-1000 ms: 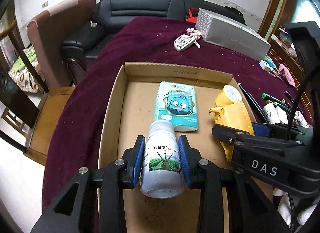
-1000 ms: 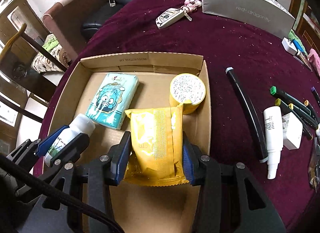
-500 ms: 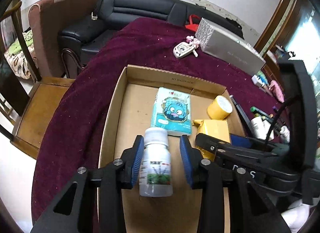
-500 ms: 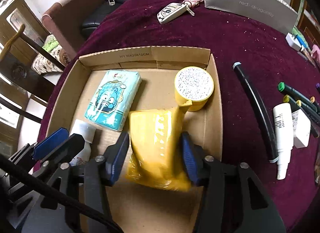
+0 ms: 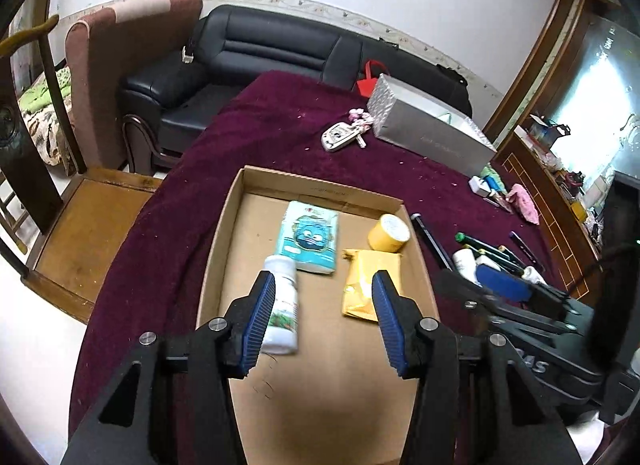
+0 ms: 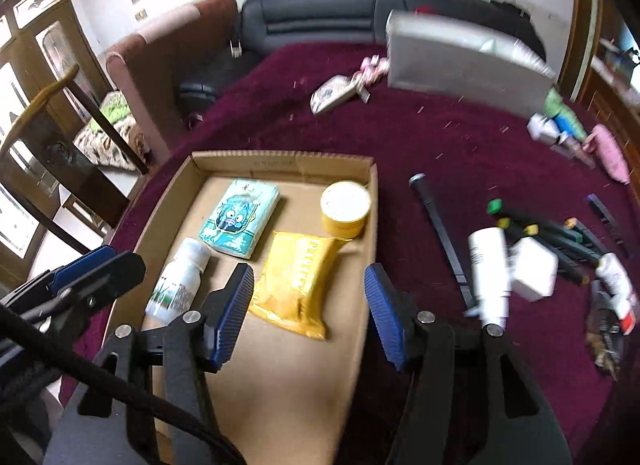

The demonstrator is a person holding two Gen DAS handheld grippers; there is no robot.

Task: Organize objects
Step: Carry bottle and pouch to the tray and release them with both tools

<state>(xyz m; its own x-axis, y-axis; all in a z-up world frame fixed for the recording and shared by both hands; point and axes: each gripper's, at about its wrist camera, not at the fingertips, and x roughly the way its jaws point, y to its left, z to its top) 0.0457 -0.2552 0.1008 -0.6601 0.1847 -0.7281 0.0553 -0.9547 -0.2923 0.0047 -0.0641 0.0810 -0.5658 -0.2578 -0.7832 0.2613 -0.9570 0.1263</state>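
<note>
A shallow cardboard box (image 5: 224, 249) (image 6: 168, 201) lies on the maroon table. In it lie a white bottle (image 5: 282, 305) (image 6: 178, 279), a teal tissue pack (image 5: 310, 237) (image 6: 239, 218), a yellow packet (image 5: 370, 283) (image 6: 298, 281) and a yellow tape roll (image 5: 389, 233) (image 6: 345, 209). My left gripper (image 5: 324, 321) is open and empty above the box, the bottle beside its left finger. My right gripper (image 6: 308, 313) is open and empty above the yellow packet.
Right of the box lie a black stick (image 6: 440, 233), a white tube (image 6: 490, 273), a white block (image 6: 534, 273) and several markers (image 6: 560, 233). A key fob (image 5: 340, 137) and a grey box (image 5: 428, 129) lie farther back. Sofa and chairs stand beyond the table.
Both grippers opened and pulled back and up. The left let go of the white bottle and the right let go of the yellow packet; both now lie in the box.
</note>
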